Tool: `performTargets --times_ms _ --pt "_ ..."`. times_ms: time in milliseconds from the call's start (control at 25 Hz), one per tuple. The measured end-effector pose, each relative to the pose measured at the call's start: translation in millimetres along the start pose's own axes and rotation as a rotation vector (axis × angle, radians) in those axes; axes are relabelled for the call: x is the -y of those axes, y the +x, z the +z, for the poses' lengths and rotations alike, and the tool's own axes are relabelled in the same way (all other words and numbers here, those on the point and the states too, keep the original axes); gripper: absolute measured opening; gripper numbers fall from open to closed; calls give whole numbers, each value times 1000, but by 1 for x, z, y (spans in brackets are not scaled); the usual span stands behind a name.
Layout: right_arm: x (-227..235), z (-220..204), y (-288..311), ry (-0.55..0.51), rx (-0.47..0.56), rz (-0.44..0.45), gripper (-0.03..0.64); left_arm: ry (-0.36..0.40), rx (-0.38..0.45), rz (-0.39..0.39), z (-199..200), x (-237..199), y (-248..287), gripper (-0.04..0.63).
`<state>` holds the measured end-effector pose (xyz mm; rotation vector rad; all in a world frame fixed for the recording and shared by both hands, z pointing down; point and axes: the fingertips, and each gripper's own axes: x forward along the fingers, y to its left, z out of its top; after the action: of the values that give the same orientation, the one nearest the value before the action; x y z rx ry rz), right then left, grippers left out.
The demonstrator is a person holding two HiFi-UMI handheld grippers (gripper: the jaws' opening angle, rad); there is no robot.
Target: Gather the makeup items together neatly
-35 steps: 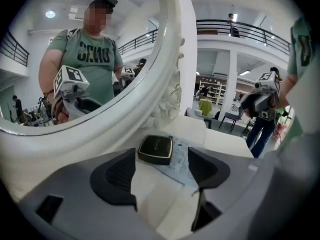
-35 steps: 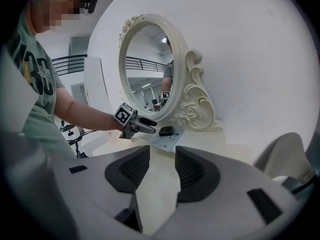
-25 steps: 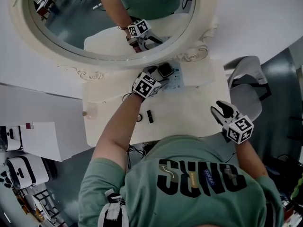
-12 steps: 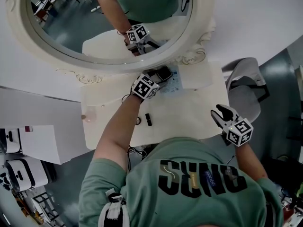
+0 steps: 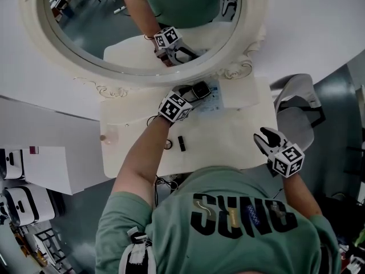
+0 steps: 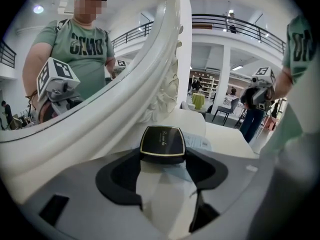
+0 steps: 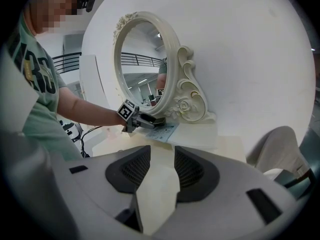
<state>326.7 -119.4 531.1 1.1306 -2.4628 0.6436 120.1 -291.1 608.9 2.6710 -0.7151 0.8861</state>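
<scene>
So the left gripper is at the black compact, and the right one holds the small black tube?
Not quite: the right gripper is empty, as the right gripper view shows; the small black tube lies on the table. The left gripper, jaws closing, does have the black compact between them.

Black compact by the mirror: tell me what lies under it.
The black compact lies on a printed leaflet on the white table. The leaflet's part beneath the compact is covered, so whether anything else sits there cannot be seen.
</scene>
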Motion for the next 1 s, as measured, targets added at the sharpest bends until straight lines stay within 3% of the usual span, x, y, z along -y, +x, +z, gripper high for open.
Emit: performTargets --times_ms 200,360,560,720,1000 --pt "-17 11 18 -25 9 41 145 17 48 -33 -5 22 -43 288" --pt "-40 24 47 -54 15 87 145 37 59 -33 -35 35 -92 288" --pt "-83 41 96 -89 18 145 145 108 -6 -35 -108 38 -155 288" --pt "-121 49 133 -110 7 174 146 106 -62 -51 -173 37 -193 288" --pt "-172 47 178 -115 -31 174 146 134 -139 -126 -265 45 -217 288"
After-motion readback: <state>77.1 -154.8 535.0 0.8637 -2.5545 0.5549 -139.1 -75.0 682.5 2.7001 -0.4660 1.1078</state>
